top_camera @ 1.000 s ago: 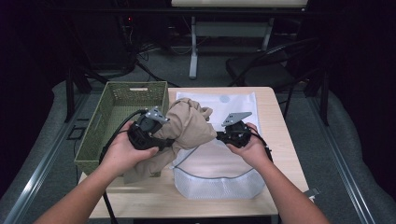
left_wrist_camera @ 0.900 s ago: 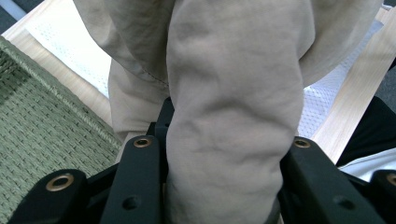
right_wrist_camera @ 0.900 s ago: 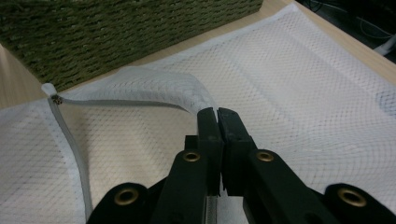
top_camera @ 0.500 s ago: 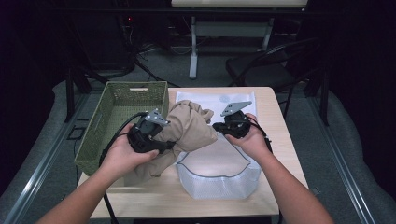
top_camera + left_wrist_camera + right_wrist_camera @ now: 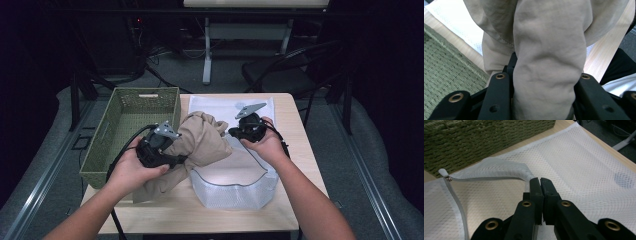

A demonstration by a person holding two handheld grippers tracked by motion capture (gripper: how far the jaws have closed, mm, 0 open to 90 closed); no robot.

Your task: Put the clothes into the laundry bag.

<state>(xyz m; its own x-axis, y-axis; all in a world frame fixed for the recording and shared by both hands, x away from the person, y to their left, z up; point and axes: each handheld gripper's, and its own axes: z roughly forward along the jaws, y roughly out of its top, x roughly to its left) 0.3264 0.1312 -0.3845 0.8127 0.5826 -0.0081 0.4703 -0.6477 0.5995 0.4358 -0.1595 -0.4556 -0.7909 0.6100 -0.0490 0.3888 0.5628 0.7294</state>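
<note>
On the pale wooden worktop [image 5: 300,165] a white mesh laundry bag [image 5: 235,180] lies spread out, its near end standing open in a curved mouth. Beside it, at the left edge, sits a green woven basket [image 5: 132,125]. A bundle of beige cloth [image 5: 200,142] rests partly over the bag's left side and partly on the wood just in front of the basket.

At the left, the left gripper [image 5: 172,159] has its jaws clamped around a thick fold of that cloth; in the left gripper view the fabric [image 5: 549,65] bulges up between the two black jaws and fills the gap between them.

At the right, the right gripper [image 5: 234,131] is held over the far part of the bag, just beside the cloth. In the right gripper view its jaws are pressed together, pinching the bag's white hem [image 5: 506,171] so that the edge lifts in a fold above the flat mesh; the zip [image 5: 447,178] runs off to the left.
</note>
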